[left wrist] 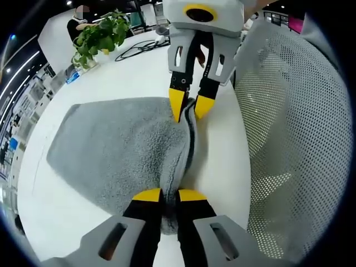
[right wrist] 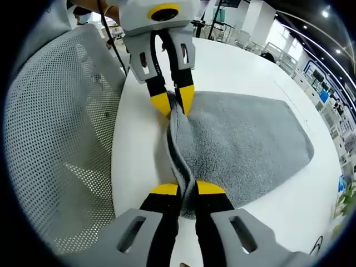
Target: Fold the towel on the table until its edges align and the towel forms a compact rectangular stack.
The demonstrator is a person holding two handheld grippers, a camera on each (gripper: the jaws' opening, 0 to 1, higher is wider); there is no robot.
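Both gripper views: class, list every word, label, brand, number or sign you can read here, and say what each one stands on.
None can be read.
The grey towel, the white table, the mesh chair back and both grippers, left and right, carry no visible lettering.
Shelves in the left gripper view's background hold coloured items, too small and blurred to read.

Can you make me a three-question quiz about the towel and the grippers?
1. Where does the towel lie?
A. on the white table
B. on the mesh chair
C. on the floor

2. What colour are the grippers' tips?
A. red
B. yellow
C. blue

3. What are the left gripper and right gripper doing?
A. hanging open
B. holding the plant
C. pinching the towel's edge

Answers: 1 A, grey towel spreads over the white tabletop. 2 B, the tips are yellow. 3 C, each gripper's tips close on the raised towel edge.
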